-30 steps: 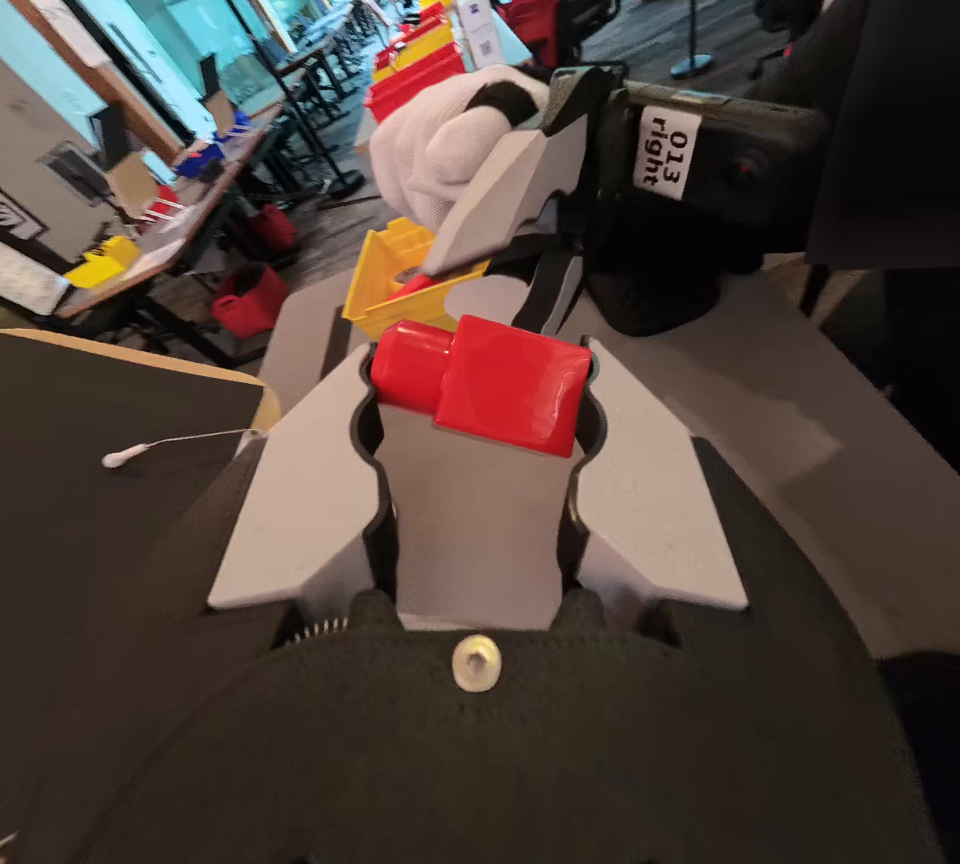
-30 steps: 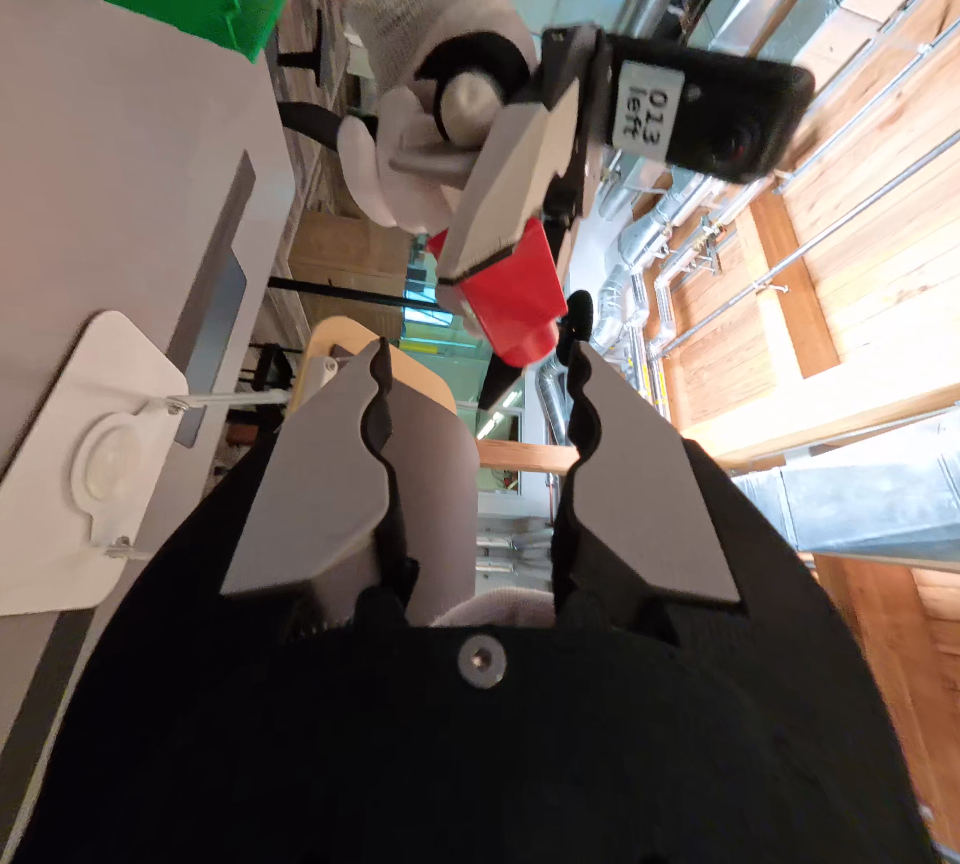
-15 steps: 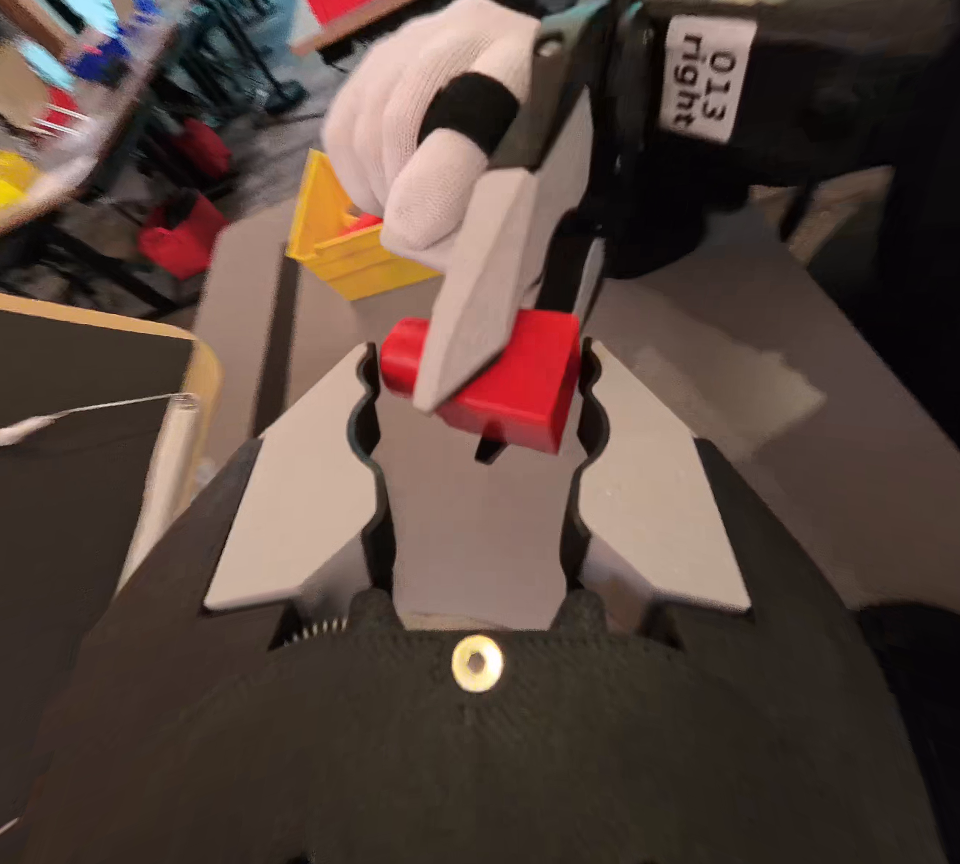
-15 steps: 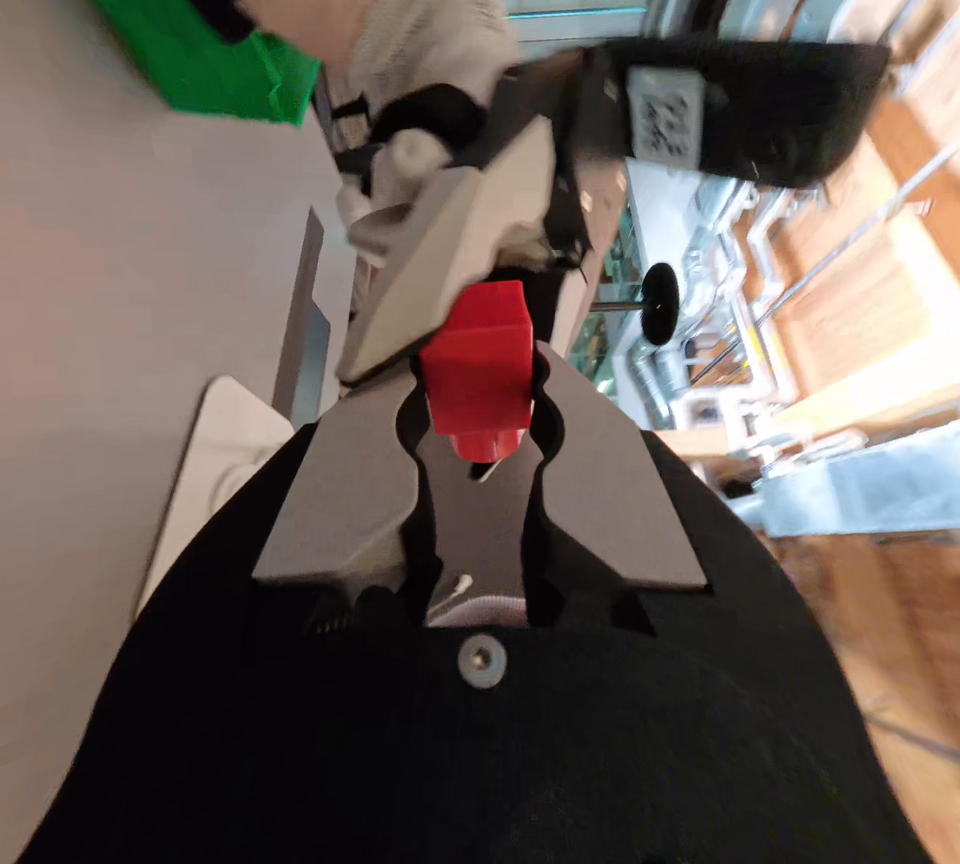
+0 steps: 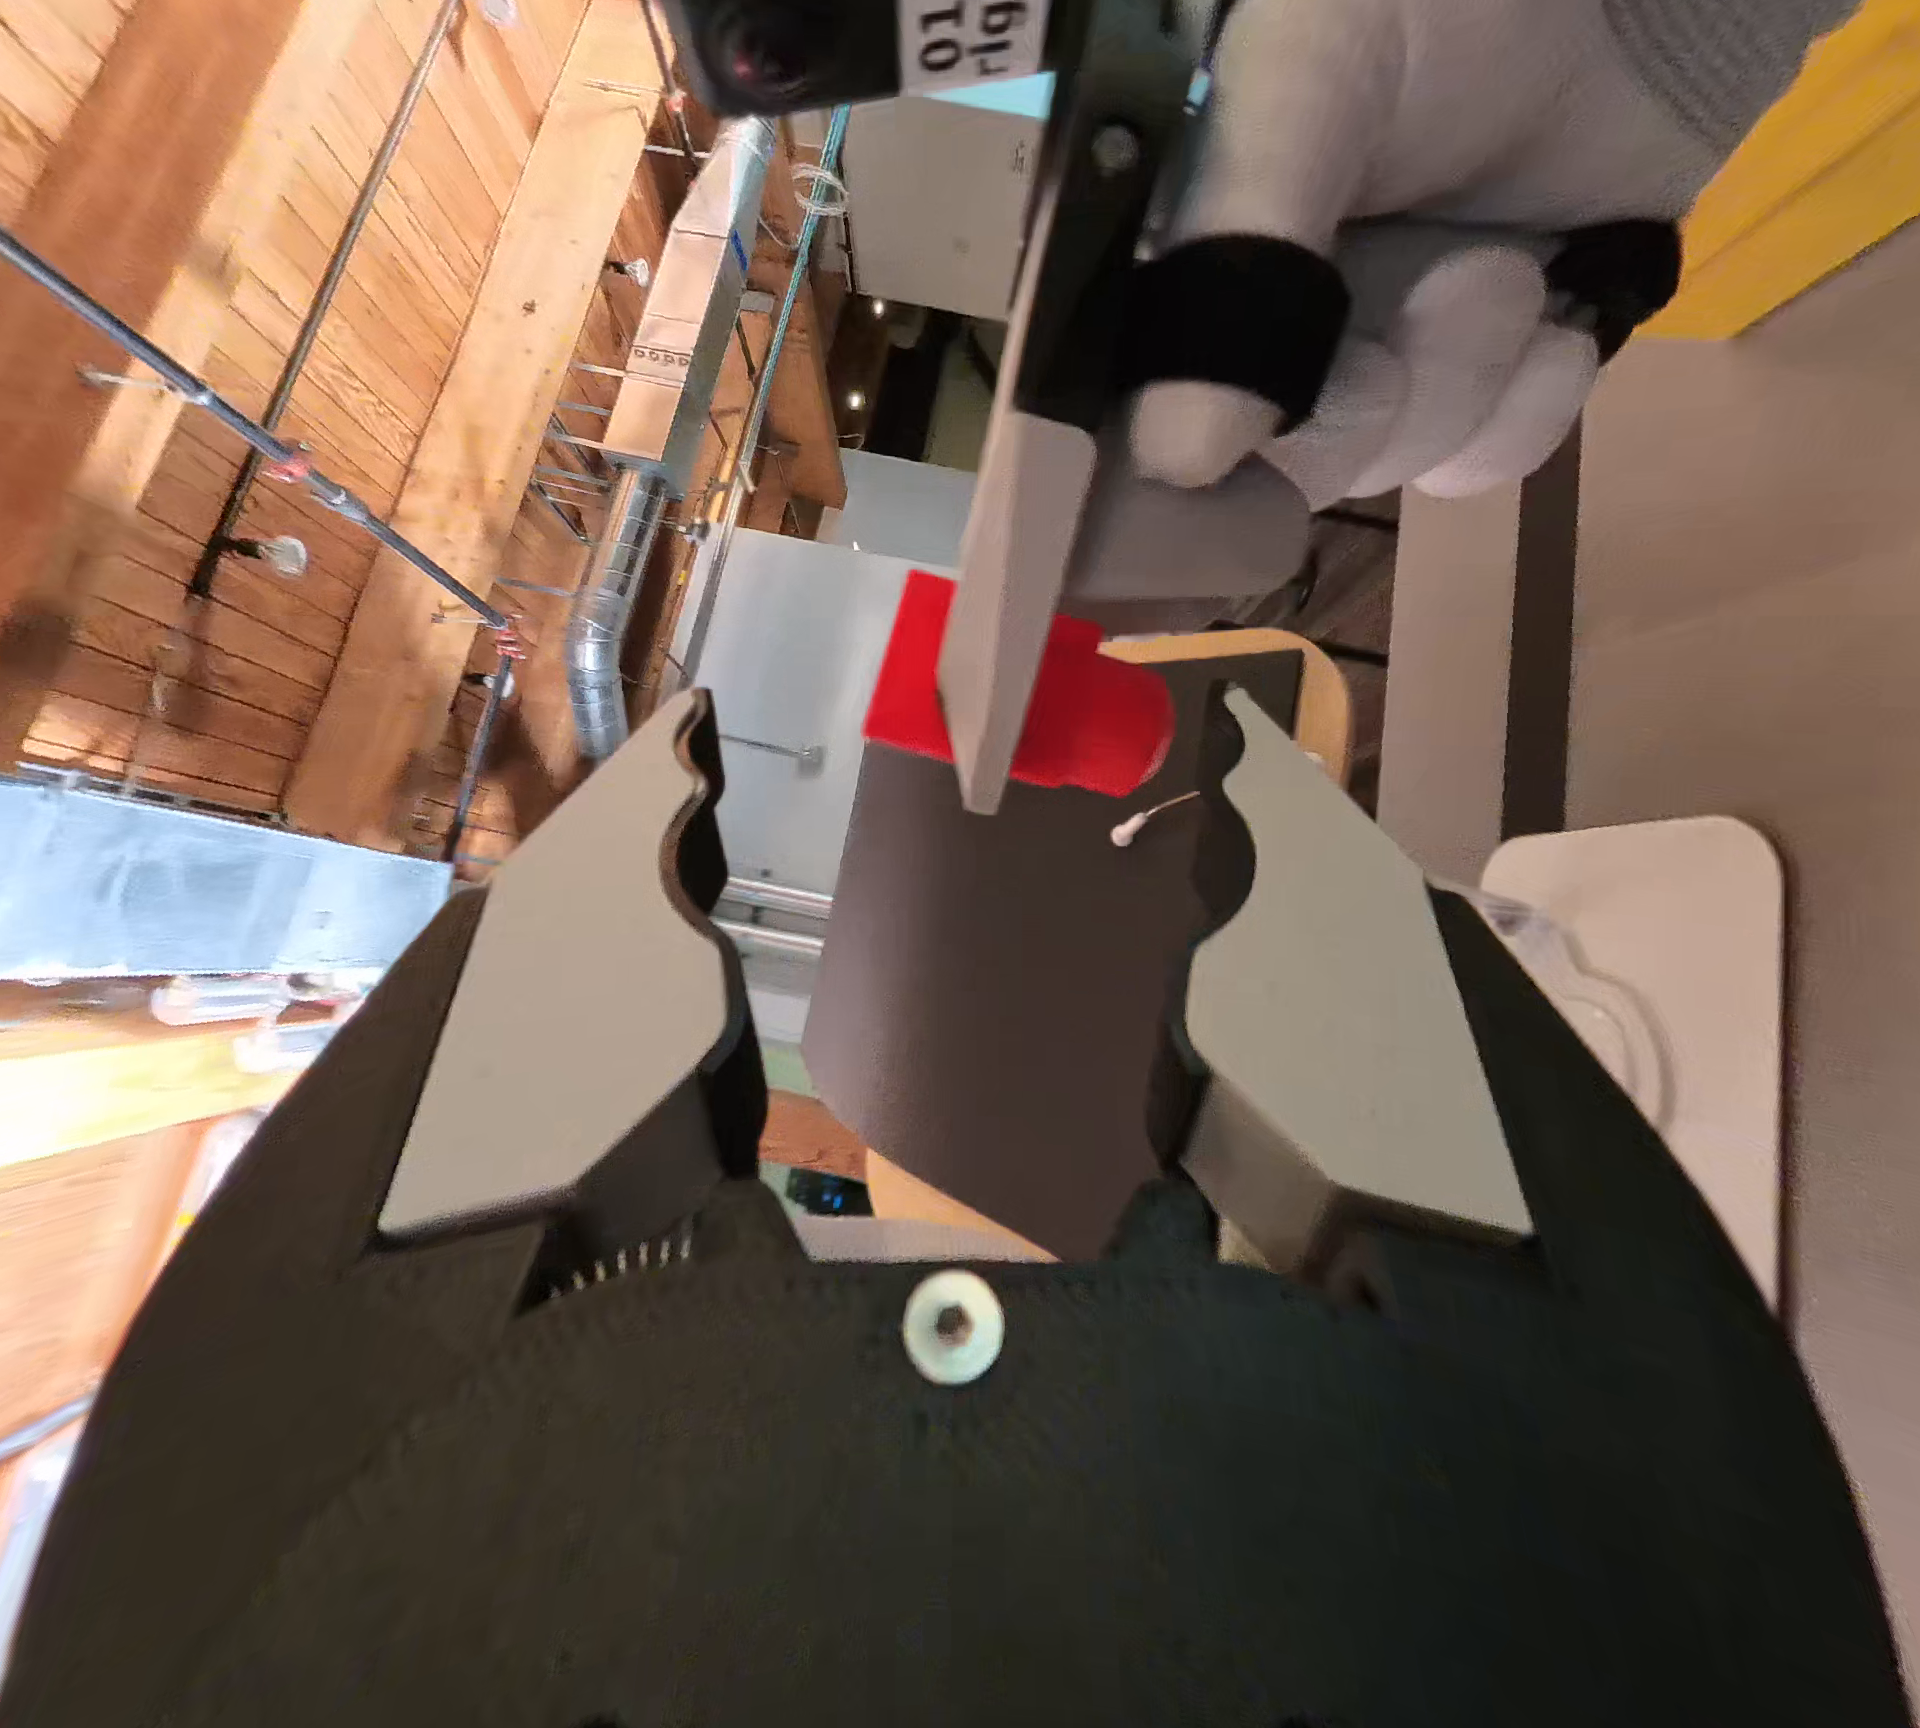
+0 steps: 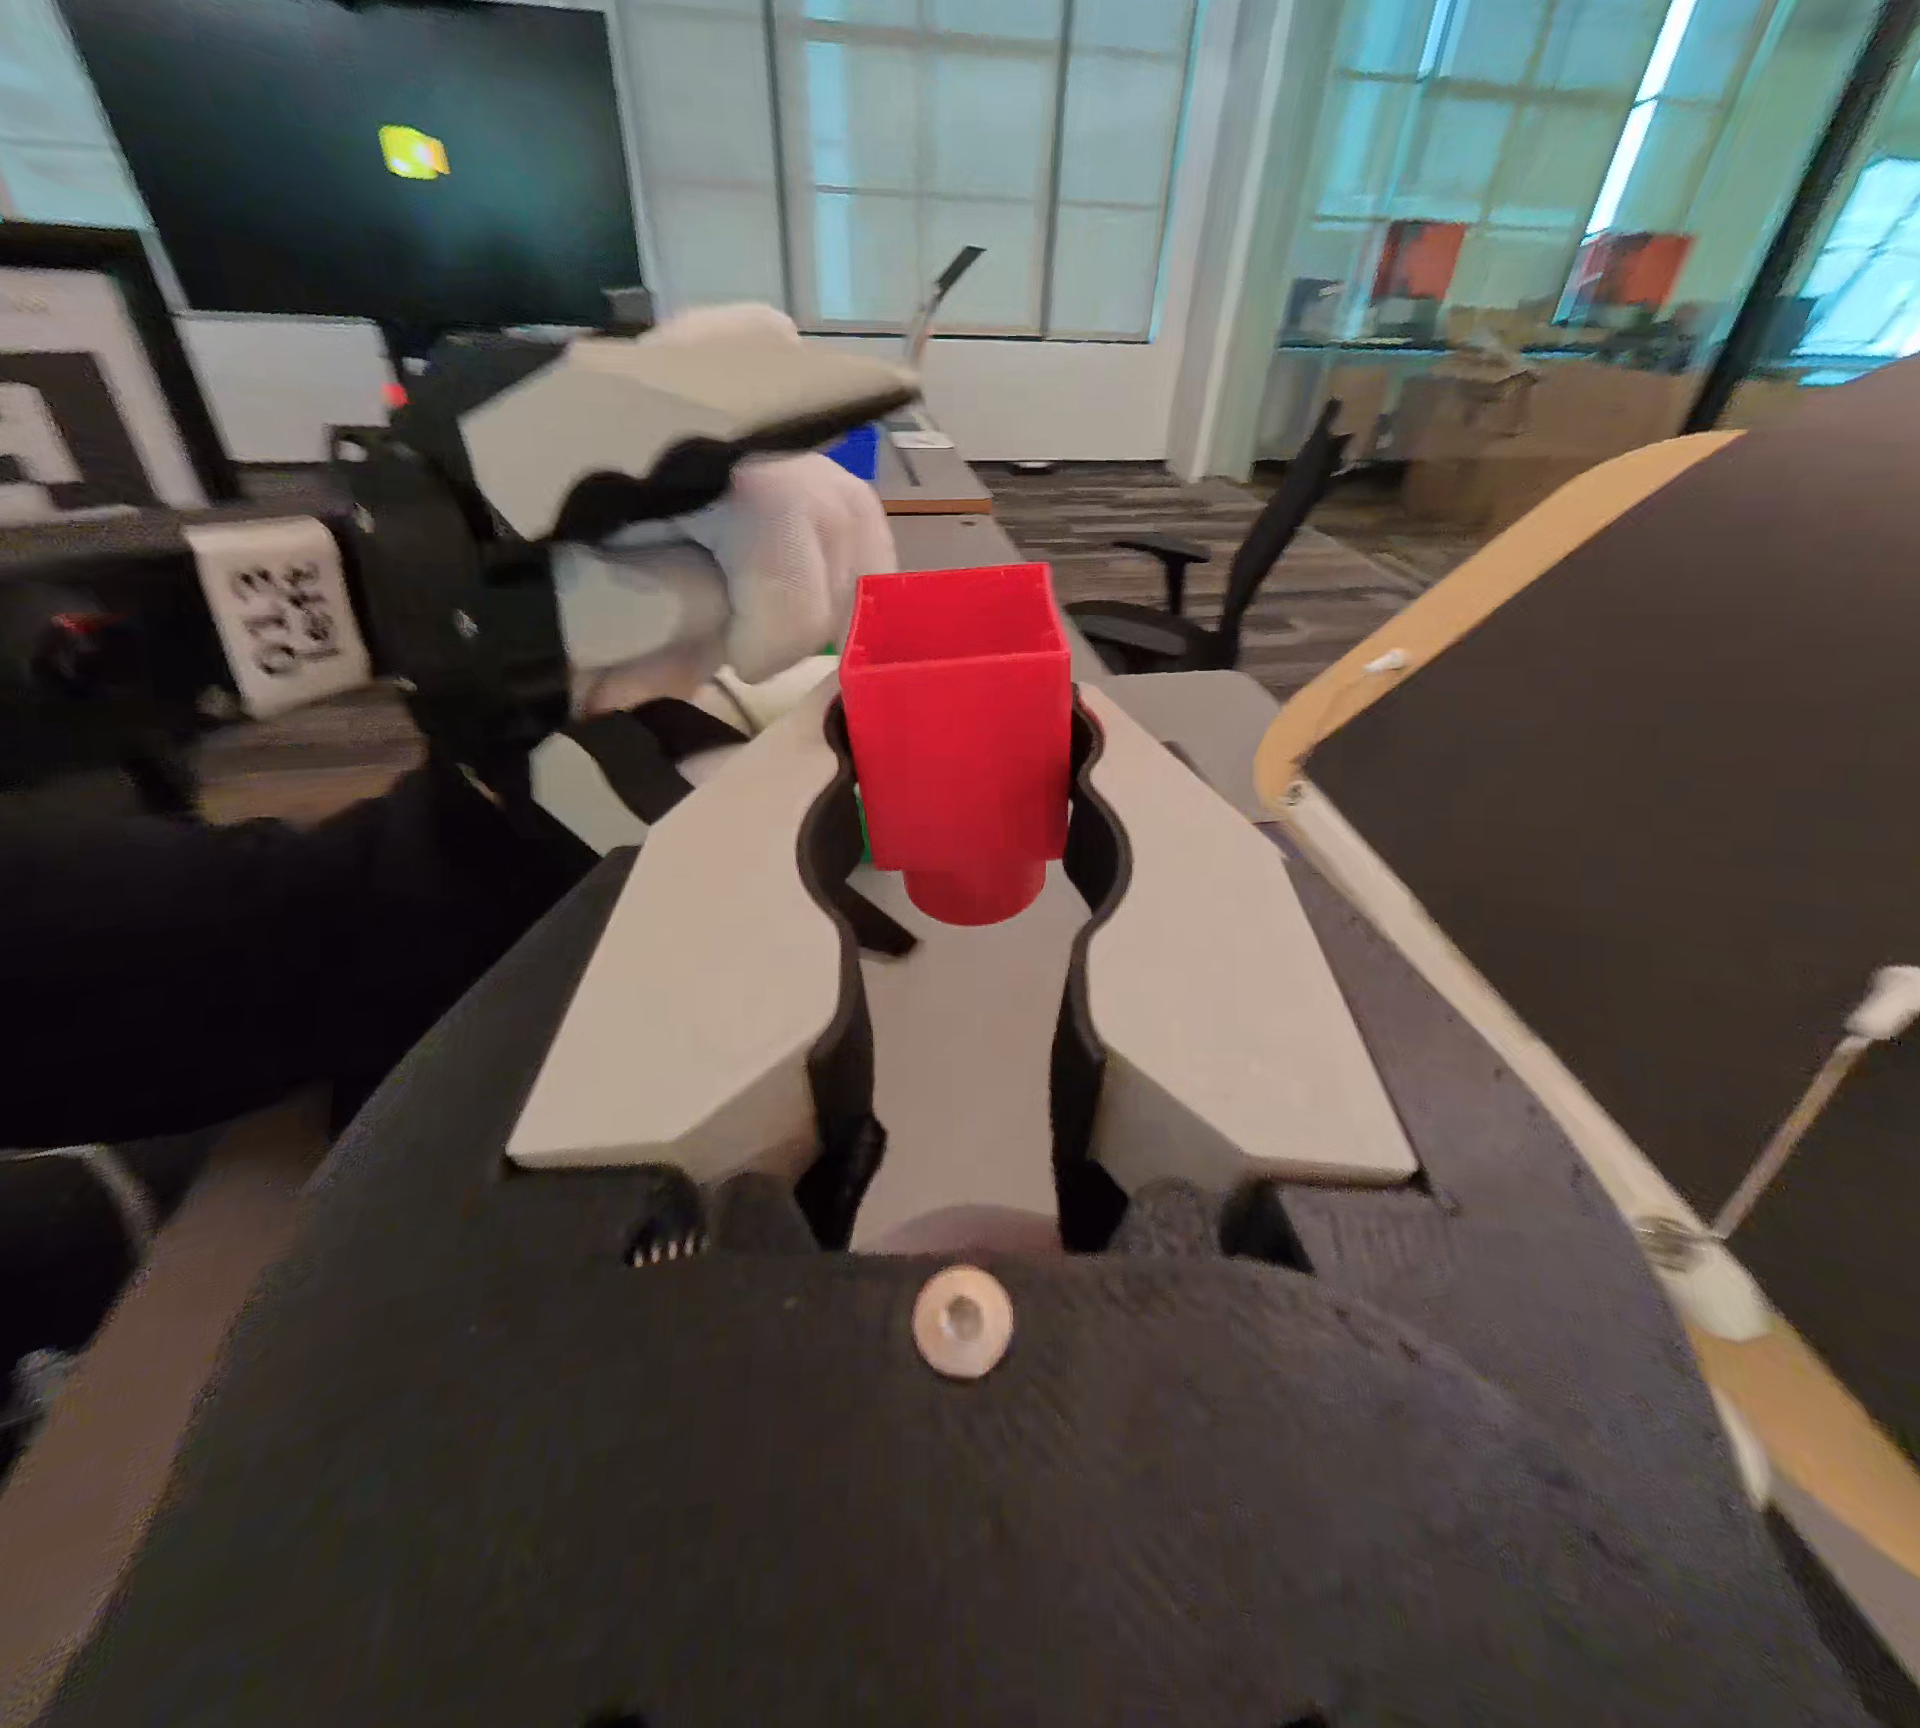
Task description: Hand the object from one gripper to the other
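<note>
Office backdrop; red object [image 6: 956, 743] between right fingers [image 6: 717, 940].

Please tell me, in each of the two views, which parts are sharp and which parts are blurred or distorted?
Left wrist view: the open left gripper is sharp; the gloved hand and yellow bin are smeared, and the ceiling lines bend from the wide lens. Right wrist view: the red part in the right gripper is sharp; the left gripper and the room's edges are blurred.

We look close along each gripper's fingers: our left wrist view tilts toward the ceiling, our right faces windows; both share the red object [image 6: 958, 722].
</note>
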Motion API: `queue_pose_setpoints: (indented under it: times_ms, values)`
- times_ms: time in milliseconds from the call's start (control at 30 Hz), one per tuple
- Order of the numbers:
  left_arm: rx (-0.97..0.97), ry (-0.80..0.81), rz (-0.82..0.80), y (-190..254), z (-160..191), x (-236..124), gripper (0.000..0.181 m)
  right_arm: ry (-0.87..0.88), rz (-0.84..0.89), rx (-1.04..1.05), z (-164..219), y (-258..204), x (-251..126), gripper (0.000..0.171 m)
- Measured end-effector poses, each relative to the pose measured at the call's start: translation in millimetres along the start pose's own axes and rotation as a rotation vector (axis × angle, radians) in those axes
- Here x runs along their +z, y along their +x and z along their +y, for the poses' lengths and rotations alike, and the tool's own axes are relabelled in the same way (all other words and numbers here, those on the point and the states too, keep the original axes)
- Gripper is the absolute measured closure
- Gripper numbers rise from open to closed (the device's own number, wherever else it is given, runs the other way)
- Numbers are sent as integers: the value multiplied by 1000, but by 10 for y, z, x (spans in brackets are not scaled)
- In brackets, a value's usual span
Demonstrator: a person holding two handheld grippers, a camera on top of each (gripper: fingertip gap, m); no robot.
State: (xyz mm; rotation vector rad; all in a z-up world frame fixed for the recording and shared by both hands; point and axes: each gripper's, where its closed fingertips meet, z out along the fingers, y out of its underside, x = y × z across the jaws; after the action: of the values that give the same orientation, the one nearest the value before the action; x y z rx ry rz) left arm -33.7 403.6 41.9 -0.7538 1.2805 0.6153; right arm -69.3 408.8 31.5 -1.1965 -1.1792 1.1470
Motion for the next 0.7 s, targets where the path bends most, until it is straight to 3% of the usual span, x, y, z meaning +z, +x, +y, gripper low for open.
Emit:
queue_pose_setpoints:
  times_ms: [167,333,367,433,467,567,700]
  values:
    - [127,-25,-13,196,8,149,108,-69,-156,67,108,-223,19,137]
    - [98,0,-18,172,-63,134,109,-56,-181,60,67,-282,-1,138]
    - [53,19,-14,158,-87,126,109,-56,-150,17,55,-273,7,131]
    - [-51,57,6,119,-107,100,109,-46,-62,-68,-12,-221,13,94]
    - [-107,67,26,100,-94,79,109,-5,-57,-97,-108,-245,-12,85]
    - [-300,149,111,35,-108,-38,109,142,-25,-193,-427,-287,-178,92]
    - [-573,257,246,-44,-66,-198,109,97,118,-543,-499,-327,-296,103]
